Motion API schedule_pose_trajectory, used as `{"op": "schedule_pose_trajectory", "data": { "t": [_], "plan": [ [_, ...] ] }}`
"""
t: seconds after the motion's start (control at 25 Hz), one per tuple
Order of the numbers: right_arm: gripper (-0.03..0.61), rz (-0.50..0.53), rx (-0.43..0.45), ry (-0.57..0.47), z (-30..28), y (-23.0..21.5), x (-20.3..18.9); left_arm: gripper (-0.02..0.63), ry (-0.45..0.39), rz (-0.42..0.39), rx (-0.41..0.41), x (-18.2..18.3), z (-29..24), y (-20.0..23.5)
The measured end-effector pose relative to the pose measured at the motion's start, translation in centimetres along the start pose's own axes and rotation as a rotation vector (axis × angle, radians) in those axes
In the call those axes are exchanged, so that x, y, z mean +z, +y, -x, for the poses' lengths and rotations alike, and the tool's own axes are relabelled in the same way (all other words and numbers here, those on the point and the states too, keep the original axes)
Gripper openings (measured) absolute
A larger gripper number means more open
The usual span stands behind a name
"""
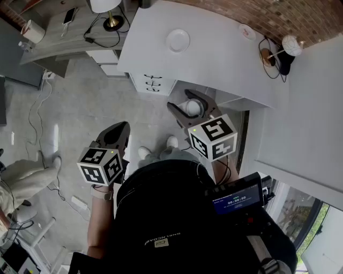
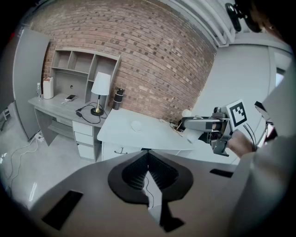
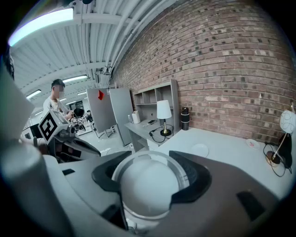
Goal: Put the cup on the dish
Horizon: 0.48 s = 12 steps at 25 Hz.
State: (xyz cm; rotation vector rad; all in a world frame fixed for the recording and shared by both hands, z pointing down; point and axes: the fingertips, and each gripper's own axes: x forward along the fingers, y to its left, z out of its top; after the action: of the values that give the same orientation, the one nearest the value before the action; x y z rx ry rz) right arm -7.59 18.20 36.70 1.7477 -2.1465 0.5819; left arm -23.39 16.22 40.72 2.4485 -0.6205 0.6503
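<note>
My right gripper [image 1: 192, 109] is shut on a white cup [image 1: 192, 108], held in the air short of the near edge of the white table [image 1: 214, 59]. Its own view shows the cup [image 3: 150, 185] filling the space between the jaws. A small white dish [image 1: 178, 40] lies on the table, farther out; it shows as a pale disc [image 3: 200, 150] ahead of the cup and in the left gripper view [image 2: 136, 125]. My left gripper [image 1: 119, 134] hangs over the floor with its jaws together and nothing in them [image 2: 149, 172].
A grey desk [image 1: 69, 32] with a lamp [image 1: 110, 10], a phone and cables stands left of the table. A white drawer unit [image 1: 153, 84] sits under the table edge. A round lamp and black cables [image 1: 278, 53] lie at the table's far right, by the brick wall.
</note>
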Motion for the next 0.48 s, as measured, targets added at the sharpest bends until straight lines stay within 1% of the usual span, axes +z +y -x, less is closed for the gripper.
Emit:
{"op": "schedule_pose_trajectory", "data": {
  "t": [0.12, 0.28, 0.48],
  "plan": [
    [0.256, -0.003, 0.006, -0.009, 0.2, -0.5, 0.1, 0.006, -0.023, 0.013, 0.002, 0.7, -0.2, -0.6],
    [0.256, -0.024, 0.006, -0.014, 0.1, -0.8, 0.7, 0.006, -0.024, 0.004, 0.009, 1.4, -0.4, -0.9],
    [0.256, -0.001, -0.006, -0.031, 0.0, -1.1, 1.2, 0.006, -0.029, -0.003, 0.018, 1.7, -0.5, -1.1]
  ]
}}
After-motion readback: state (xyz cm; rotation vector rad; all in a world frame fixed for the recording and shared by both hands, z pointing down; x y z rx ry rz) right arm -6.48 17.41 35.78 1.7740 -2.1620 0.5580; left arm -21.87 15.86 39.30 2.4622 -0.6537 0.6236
